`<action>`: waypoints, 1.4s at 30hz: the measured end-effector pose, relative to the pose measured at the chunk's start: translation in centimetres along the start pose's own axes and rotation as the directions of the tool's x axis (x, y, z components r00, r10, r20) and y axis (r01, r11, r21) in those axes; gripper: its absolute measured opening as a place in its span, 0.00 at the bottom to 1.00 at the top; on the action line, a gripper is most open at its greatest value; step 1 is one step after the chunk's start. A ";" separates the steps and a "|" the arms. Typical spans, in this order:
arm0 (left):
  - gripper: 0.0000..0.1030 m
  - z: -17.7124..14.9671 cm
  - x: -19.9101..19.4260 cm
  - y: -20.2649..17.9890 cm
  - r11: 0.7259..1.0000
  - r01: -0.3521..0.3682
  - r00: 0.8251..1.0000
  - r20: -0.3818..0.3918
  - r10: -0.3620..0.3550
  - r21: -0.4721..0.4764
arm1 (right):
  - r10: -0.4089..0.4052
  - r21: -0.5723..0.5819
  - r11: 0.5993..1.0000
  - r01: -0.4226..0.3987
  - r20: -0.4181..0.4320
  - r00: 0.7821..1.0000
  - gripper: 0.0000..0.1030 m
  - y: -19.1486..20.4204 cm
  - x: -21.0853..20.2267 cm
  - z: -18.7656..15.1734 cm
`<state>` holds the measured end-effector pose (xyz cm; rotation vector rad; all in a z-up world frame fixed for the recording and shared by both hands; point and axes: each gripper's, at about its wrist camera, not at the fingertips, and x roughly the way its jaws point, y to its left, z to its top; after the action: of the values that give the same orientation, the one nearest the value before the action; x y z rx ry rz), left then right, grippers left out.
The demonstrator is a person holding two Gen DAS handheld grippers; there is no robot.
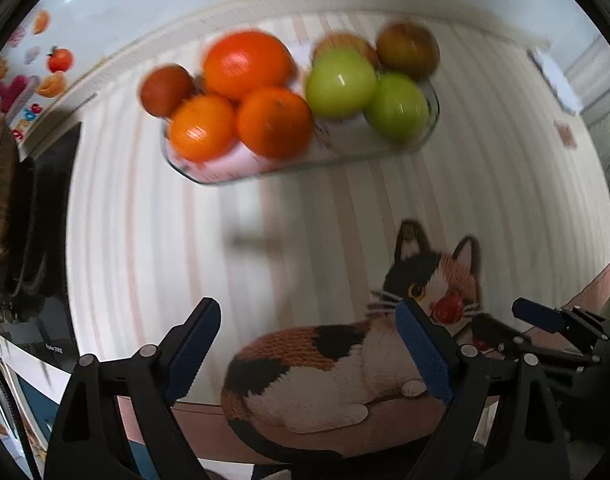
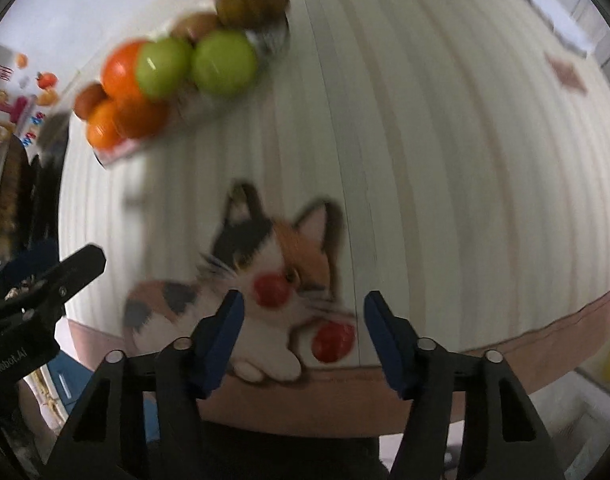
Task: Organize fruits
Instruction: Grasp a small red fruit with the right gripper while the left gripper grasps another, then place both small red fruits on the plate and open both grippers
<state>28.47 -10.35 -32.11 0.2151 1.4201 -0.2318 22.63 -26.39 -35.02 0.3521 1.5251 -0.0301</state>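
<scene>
A clear glass tray (image 1: 345, 156) at the far side of the striped tablecloth holds three oranges (image 1: 247, 62), two green apples (image 1: 339, 82) and brownish fruits (image 1: 407, 48). It also shows in the right wrist view (image 2: 117, 154), blurred. Two small red fruits lie near the front edge on a printed cat: one (image 2: 270, 289) on the cat's face, one (image 2: 332, 340) closer. In the left wrist view one red fruit (image 1: 447, 309) shows. My left gripper (image 1: 307, 344) is open and empty above the cat. My right gripper (image 2: 303, 336) is open, empty, just short of the nearer red fruit.
The cat picture (image 1: 345, 360) is part of the tablecloth. A dark chair or object (image 1: 29, 240) stands at the table's left side. The table's front edge (image 2: 505, 344) is close below the grippers. My left gripper shows at the left of the right wrist view (image 2: 53, 276).
</scene>
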 end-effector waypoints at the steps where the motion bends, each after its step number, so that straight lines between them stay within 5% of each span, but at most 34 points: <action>1: 0.87 -0.1 0.5 -0.4 1.000 0.000 1.000 -0.011 0.001 0.008 | -0.004 0.000 1.000 0.004 -0.020 1.000 0.58 -0.2 0.8 -0.4; 9: 0.87 -0.8 2.8 -3.0 0.998 0.048 0.995 -0.087 -0.045 0.029 | -0.018 -0.015 1.000 0.018 -0.050 0.999 0.30 -1.6 3.3 -2.6; 16: 0.85 -1.1 3.5 -6.9 0.982 0.170 0.981 -0.106 -0.162 0.081 | -0.022 0.026 0.999 0.021 0.033 0.999 0.29 -4.4 1.1 -3.0; 24: 0.52 -1.7 6.2 -12.2 0.965 0.181 0.975 -0.166 -0.151 0.189 | -0.039 0.105 0.994 0.033 0.055 0.998 0.30 -8.9 -0.4 -2.3; 32: 0.25 -1.4 6.4 -14.5 0.965 0.139 0.986 -0.126 -0.112 0.224 | -0.031 0.140 0.990 0.022 0.061 0.998 0.30 -10.4 -0.4 -2.6; 42: 0.23 -0.8 6.3 -11.7 0.973 0.151 0.985 -0.113 -0.133 0.173 | -0.018 0.124 0.992 0.009 0.078 0.997 0.30 -10.0 -1.1 -2.4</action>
<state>25.23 -21.56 -38.57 0.2782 1.5176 -0.4752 17.87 -35.52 -36.00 0.4345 1.4509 -0.1479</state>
